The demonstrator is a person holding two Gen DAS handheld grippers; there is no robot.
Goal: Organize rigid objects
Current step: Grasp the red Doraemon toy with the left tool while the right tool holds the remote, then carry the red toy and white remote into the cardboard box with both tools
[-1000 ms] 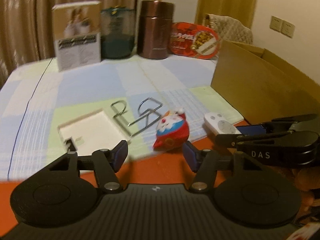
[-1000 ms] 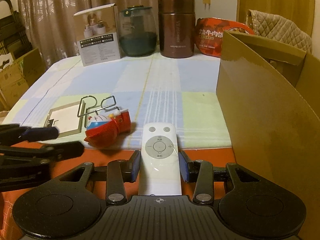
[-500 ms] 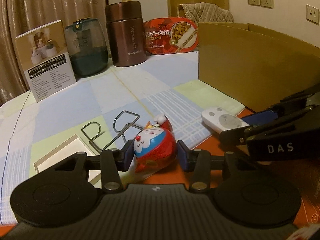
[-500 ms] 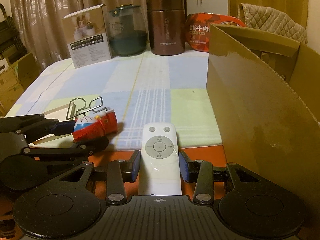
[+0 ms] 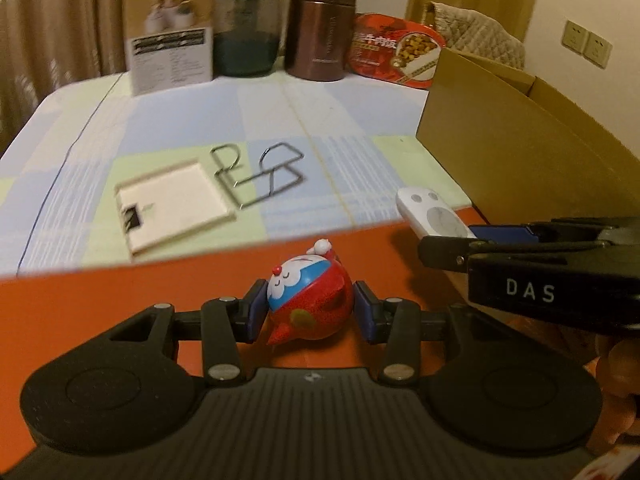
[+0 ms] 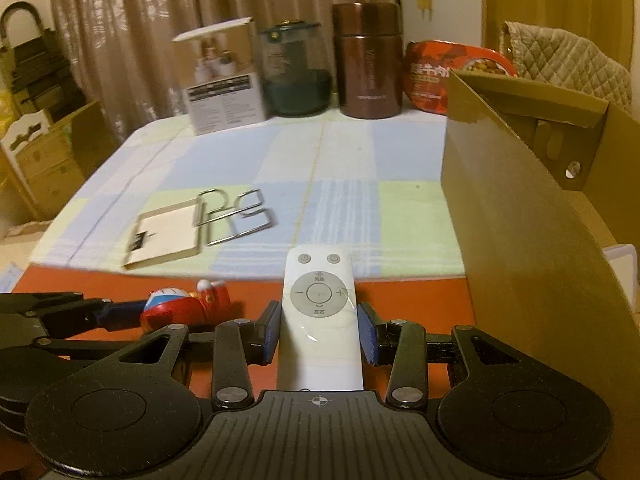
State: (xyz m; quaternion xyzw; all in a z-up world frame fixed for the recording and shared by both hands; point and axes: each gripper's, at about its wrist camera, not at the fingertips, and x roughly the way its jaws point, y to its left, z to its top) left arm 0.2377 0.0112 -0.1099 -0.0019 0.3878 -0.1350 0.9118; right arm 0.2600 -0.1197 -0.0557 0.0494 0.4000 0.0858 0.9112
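Observation:
A red and blue cartoon figure toy point(image 5: 312, 304) sits between the blue pads of my left gripper point(image 5: 310, 314), which is shut on it above the orange table surface. From the right wrist, the same toy point(image 6: 176, 312) shows at the left in the left gripper point(image 6: 100, 312). My right gripper point(image 6: 319, 332) is shut on a white remote control point(image 6: 320, 320), buttons facing up. The remote point(image 5: 430, 212) also shows in the left wrist view, sticking out of the right gripper point(image 5: 480, 240). An open cardboard box point(image 6: 520, 240) stands close on the right.
On the checked cloth point(image 5: 280, 120) lie a bent wire piece point(image 5: 260, 176) and a flat white-faced frame point(image 5: 172, 204). At the back stand a printed carton point(image 5: 168, 28), a dark glass jar point(image 5: 244, 32), a brown canister point(image 5: 320, 28) and a red food pack point(image 5: 392, 52).
The left gripper came up to the toy, shut on it and drew it back off the checked cloth over the orange surface. The right gripper, still holding the remote, also pulled back a little.

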